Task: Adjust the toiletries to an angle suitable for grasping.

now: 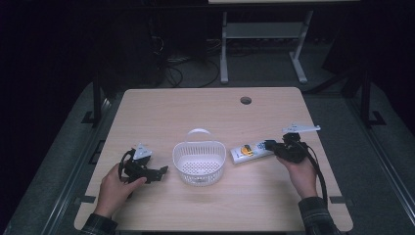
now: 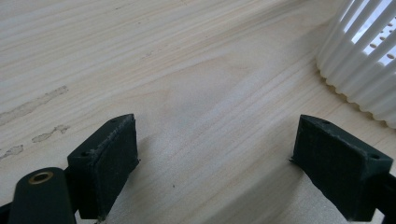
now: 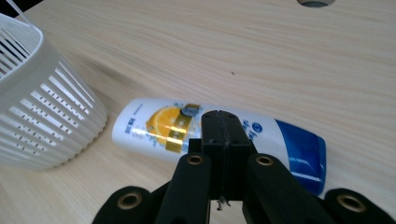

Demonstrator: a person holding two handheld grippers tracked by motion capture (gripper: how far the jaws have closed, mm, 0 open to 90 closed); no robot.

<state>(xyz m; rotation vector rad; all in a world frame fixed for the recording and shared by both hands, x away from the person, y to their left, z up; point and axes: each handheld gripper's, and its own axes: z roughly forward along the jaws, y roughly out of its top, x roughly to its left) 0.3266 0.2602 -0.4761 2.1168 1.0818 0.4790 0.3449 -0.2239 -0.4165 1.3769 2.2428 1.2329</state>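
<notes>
Reaching in from five o'clock, the right gripper (image 3: 224,140) hovers with jaws pressed together over the white tube (image 3: 154,128), gripping nothing, while the left gripper (image 1: 155,172), at the basket's (image 1: 199,161) nine o'clock, gapes wide and empty.

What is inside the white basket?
Nothing can be seen inside the white basket: from above its holed bottom looks bare. The bottle lies outside on the table, beside it. Its near wall hides little.
</notes>
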